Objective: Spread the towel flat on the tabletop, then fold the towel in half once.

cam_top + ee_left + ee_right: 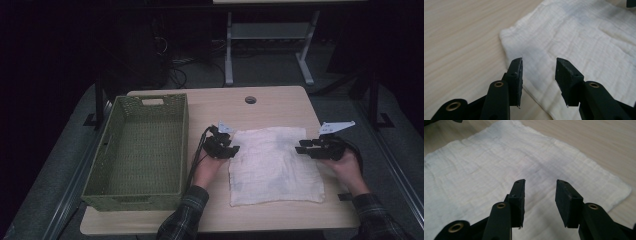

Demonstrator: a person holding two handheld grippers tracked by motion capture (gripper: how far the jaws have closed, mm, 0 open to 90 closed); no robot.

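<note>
We hold the left gripper [233, 148] and right gripper [300, 148] at opposite edges of the flat, white, rectangular woven cloth [274, 165], jaws partly open, empty.

One flat, cream-white woven cloth [274, 165] lies on one pale wooden table [280, 102]. One green woven plastic basket [140, 150] (rectangular, with handle slots) stands there too. Two black two-jaw grippers are counted: the left gripper [233, 148] and the right gripper [301, 148]. One round grey grommet [250, 99] sits in the tabletop.
</note>
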